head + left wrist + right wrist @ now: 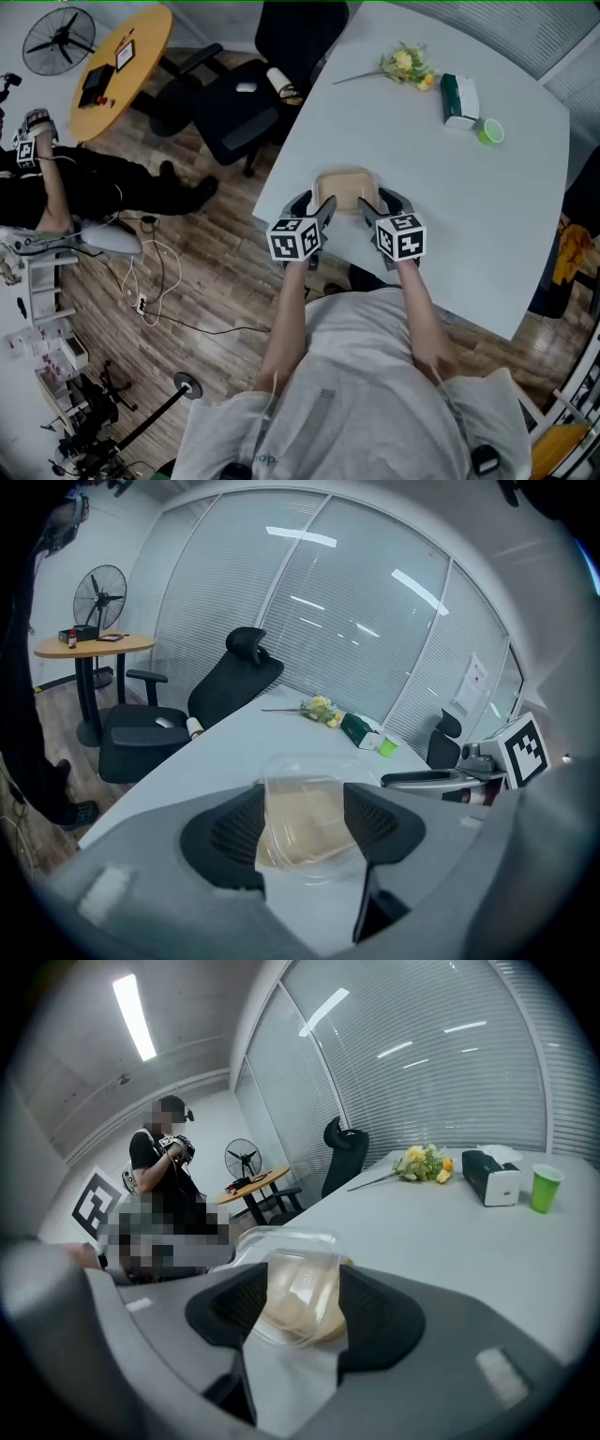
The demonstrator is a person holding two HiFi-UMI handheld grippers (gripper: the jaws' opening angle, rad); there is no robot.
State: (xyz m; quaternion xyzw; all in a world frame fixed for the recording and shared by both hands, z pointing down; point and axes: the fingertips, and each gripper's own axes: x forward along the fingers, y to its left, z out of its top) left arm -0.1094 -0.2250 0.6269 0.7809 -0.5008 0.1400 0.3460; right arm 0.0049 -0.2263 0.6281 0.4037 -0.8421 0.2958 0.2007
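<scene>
Two hand-held grippers, left (314, 206) and right (380, 203), are aimed side by side at a clear plastic lidded container of tan food (347, 190) lying near the front edge of a white table (469, 216). Each gripper's jaws are spread apart with the container framed in the gap; whether the pads touch its sides cannot be told. Farther back on the table lie a sprig of yellow flowers (405, 66), a green-and-white box (459, 98) and a small green cup (490, 132).

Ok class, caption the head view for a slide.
Left tongs and right tongs flank a clear box on the white table.
</scene>
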